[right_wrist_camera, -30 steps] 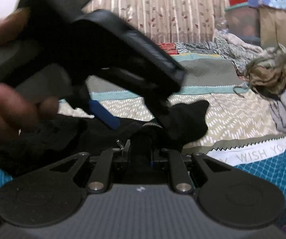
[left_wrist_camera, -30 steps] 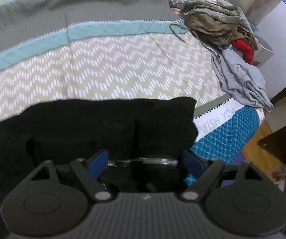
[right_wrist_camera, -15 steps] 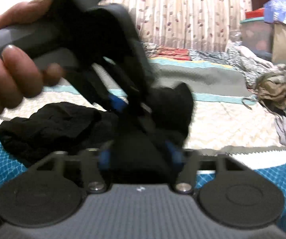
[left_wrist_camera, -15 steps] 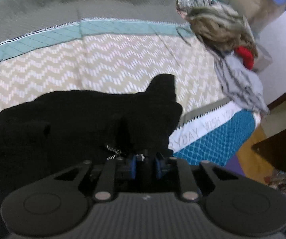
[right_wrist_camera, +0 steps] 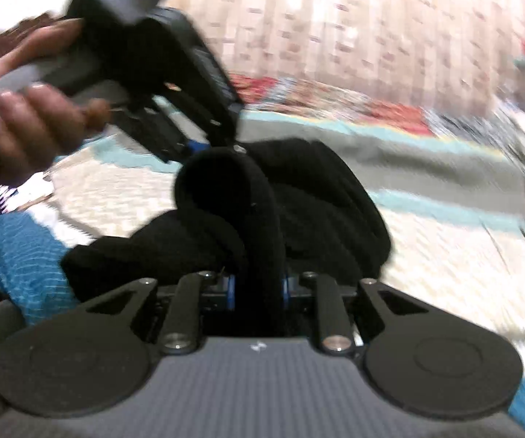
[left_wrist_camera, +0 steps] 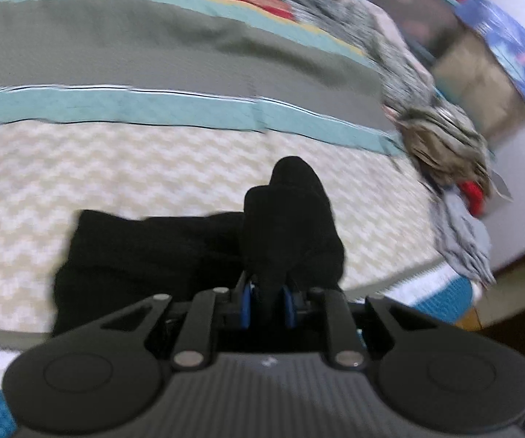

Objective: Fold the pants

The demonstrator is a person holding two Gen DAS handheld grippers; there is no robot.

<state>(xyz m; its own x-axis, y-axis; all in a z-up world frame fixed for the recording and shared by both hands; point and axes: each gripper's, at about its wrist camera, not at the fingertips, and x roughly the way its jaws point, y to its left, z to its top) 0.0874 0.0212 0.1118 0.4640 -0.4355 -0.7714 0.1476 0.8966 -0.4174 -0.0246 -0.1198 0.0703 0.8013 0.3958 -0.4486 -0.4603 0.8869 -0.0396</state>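
patterned bedspread lying across the whole bed. black pants sitting bunched on its chevron band, one fold lifting upward. left gripper pinching that fold, jaws nearly closed. right gripper pinching another fold, jaws nearly closed on cloth.

One black pants, two hand-held grippers, one bedspread

No legible text, label, brand or number in either wrist view. Both are motion-blurred. Each of my gripper housings carries a small pale mark at centre; I cannot read it as a letter or logo.
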